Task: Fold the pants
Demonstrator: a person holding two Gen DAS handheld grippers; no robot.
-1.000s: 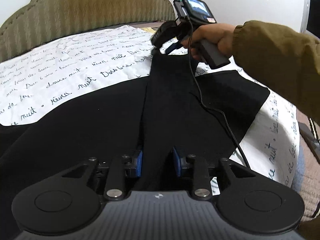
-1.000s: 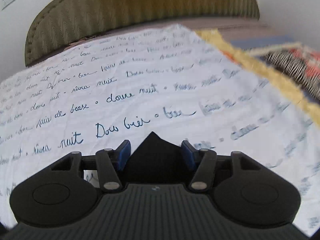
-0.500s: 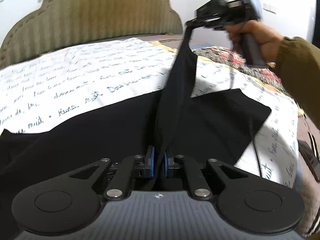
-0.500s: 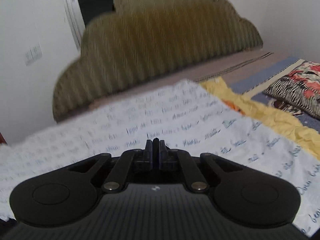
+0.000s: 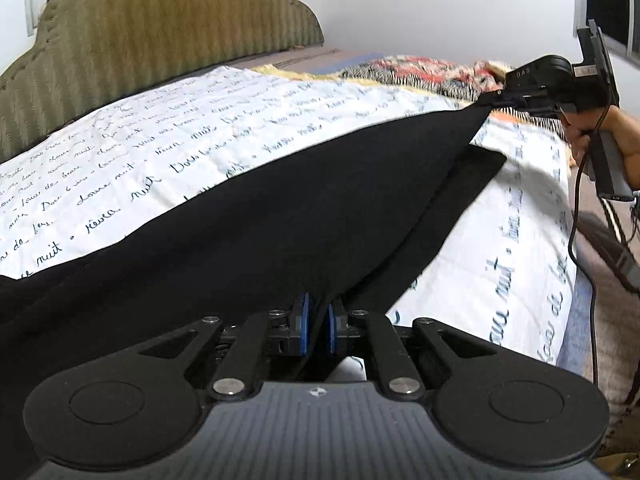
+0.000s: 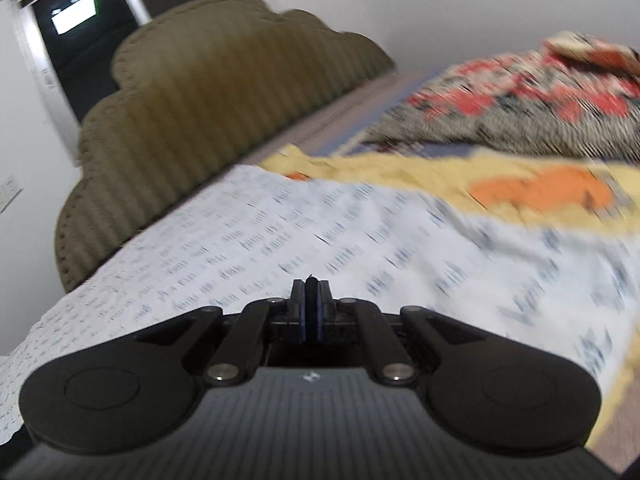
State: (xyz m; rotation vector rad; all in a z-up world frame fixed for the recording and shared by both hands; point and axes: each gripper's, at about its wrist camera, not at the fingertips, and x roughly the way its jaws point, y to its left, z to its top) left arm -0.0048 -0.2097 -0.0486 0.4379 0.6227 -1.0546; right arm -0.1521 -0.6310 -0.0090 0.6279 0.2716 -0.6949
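Black pants (image 5: 248, 232) lie on a white sheet with blue handwriting (image 5: 168, 136). My left gripper (image 5: 316, 320) is shut on the near edge of one pant leg. My right gripper (image 5: 496, 98), seen at the far right in the left wrist view, is shut on the far end of that leg and holds it taut above the bed. The other leg (image 5: 452, 204) lies flat under it. In the right wrist view my right gripper (image 6: 311, 298) is shut, with a sliver of black cloth (image 6: 311, 280) between the pads.
An olive ribbed headboard (image 5: 152, 36) stands at the back. A yellow and orange blanket (image 6: 520, 188) and a red patterned cover (image 6: 520, 100) lie to the right. The bed's right edge (image 5: 576, 264) is near the hand and cable.
My right gripper has swung the held leg end from high up at the back over to the right and lower. The raised leg now spreads over the other one. The left gripper stays shut.
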